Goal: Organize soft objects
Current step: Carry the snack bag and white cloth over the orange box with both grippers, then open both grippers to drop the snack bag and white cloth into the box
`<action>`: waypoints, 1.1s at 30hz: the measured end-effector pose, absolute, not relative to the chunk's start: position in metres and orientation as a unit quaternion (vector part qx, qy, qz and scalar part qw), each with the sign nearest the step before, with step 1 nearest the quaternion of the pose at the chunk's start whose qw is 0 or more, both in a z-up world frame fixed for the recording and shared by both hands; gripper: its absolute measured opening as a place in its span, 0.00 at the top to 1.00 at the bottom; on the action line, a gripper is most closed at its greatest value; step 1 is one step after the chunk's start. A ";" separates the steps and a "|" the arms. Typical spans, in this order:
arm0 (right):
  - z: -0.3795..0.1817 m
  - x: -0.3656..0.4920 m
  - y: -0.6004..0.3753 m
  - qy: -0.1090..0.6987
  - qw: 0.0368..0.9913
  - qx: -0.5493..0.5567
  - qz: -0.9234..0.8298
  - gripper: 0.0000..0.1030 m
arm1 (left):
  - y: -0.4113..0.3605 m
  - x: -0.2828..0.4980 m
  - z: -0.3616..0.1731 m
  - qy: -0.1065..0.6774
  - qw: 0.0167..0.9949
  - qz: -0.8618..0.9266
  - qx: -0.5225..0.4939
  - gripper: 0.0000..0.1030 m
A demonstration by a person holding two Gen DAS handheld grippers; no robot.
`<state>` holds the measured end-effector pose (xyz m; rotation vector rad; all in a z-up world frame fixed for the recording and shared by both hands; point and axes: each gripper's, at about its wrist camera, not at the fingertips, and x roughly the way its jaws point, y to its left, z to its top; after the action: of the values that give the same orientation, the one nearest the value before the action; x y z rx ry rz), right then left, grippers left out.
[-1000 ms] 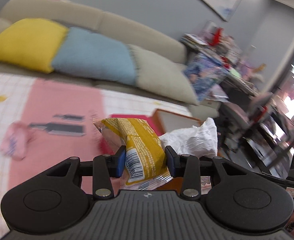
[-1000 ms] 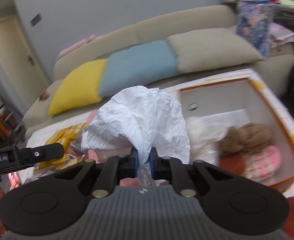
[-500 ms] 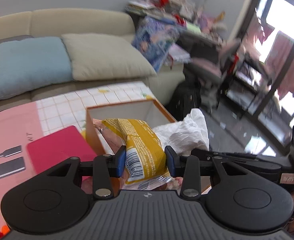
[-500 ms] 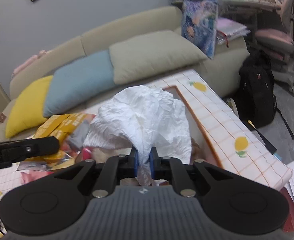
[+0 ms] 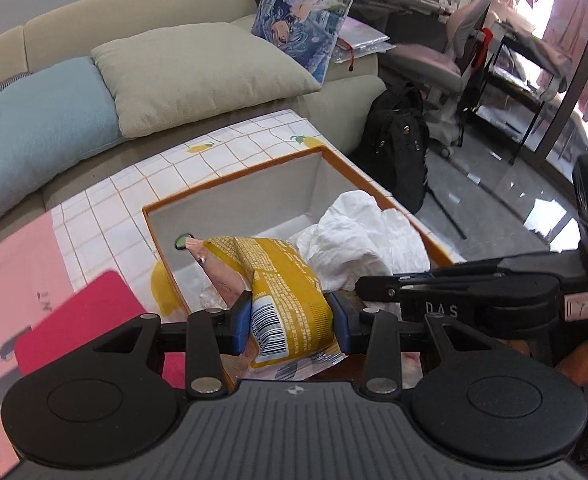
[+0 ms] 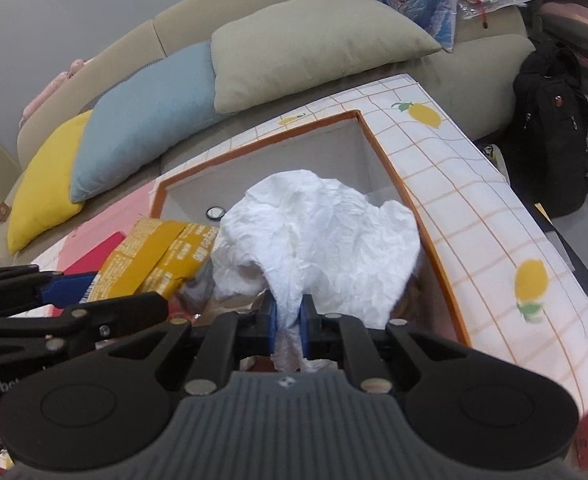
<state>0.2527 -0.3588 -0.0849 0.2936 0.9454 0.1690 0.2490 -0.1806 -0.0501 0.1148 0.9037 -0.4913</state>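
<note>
My left gripper (image 5: 290, 322) is shut on a yellow snack packet (image 5: 282, 280), which it holds over the near left part of an orange-rimmed box (image 5: 230, 184) with a white inside. My right gripper (image 6: 288, 322) is shut on a crumpled white plastic bag (image 6: 317, 236) that hangs over the same box (image 6: 413, 208). In the right wrist view the yellow packet (image 6: 154, 260) and the left gripper's fingers (image 6: 70, 284) sit just left of the bag. In the left wrist view the white bag (image 5: 361, 240) billows right of the packet, and the right gripper's fingers (image 5: 453, 280) show at the right. The box's floor is mostly hidden.
The box stands on a white cloth with a lemon print (image 6: 473, 184). A pink mat (image 5: 14, 264) and a red pad (image 5: 82, 320) lie left of the box. Behind is a sofa with beige (image 5: 198, 68), blue (image 5: 34, 124) and yellow (image 6: 46, 184) cushions. A black backpack (image 6: 549, 128) stands on the floor at the right.
Both grippers have swung to the right and dropped, carrying packet and bag from above the pink mat to above the box. Neither grip has altered.
</note>
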 end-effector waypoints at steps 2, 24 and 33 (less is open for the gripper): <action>-0.088 0.267 -0.358 0.456 0.874 0.141 0.090 0.91 | -0.181 0.261 -0.053 0.436 0.869 -0.227 0.063 0.56; -0.116 0.350 -0.347 0.497 0.846 0.161 0.107 0.91 | -0.181 0.333 -0.087 0.495 0.845 -0.196 0.053 0.54; -0.104 0.347 -0.350 0.492 0.850 0.164 0.095 0.67 | -0.175 0.330 -0.071 0.477 0.855 -0.200 0.036 0.47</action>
<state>0.3465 -0.3497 -0.1038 0.3458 1.0371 0.1991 0.3297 -0.1746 -0.0706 0.0754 1.0035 -0.4199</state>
